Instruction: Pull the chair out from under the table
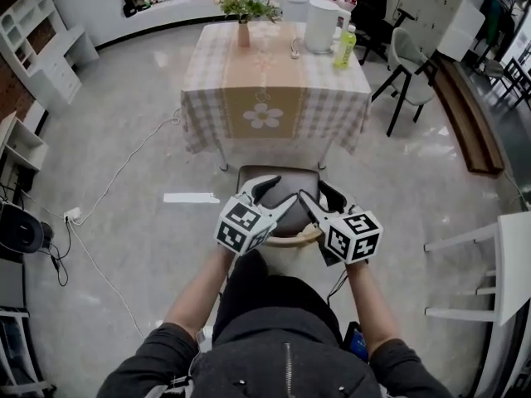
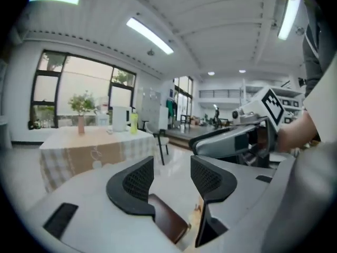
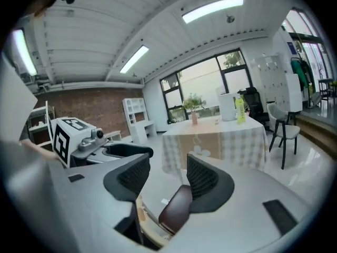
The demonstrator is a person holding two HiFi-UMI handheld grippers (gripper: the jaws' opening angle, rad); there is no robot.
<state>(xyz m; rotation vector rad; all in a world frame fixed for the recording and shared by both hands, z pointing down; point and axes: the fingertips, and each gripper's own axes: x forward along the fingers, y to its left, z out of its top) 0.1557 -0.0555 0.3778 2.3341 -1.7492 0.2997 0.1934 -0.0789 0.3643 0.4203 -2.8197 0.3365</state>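
A person stands behind the brown-seated chair (image 1: pixel 278 185), which sits clear of the checked-cloth table (image 1: pixel 207 98), just in front of its near edge. The left gripper (image 1: pixel 278 197) and the right gripper (image 1: pixel 322 201) hang side by side above the chair's wooden backrest. Both point level toward the table. Each has its jaws spread with nothing pinched between them; only the chair seat shows below the gap.

The table (image 1: pixel 274 66) bears a flower vase (image 1: pixel 243 33), white jug (image 1: pixel 321 25) and green bottle (image 1: pixel 345 46)
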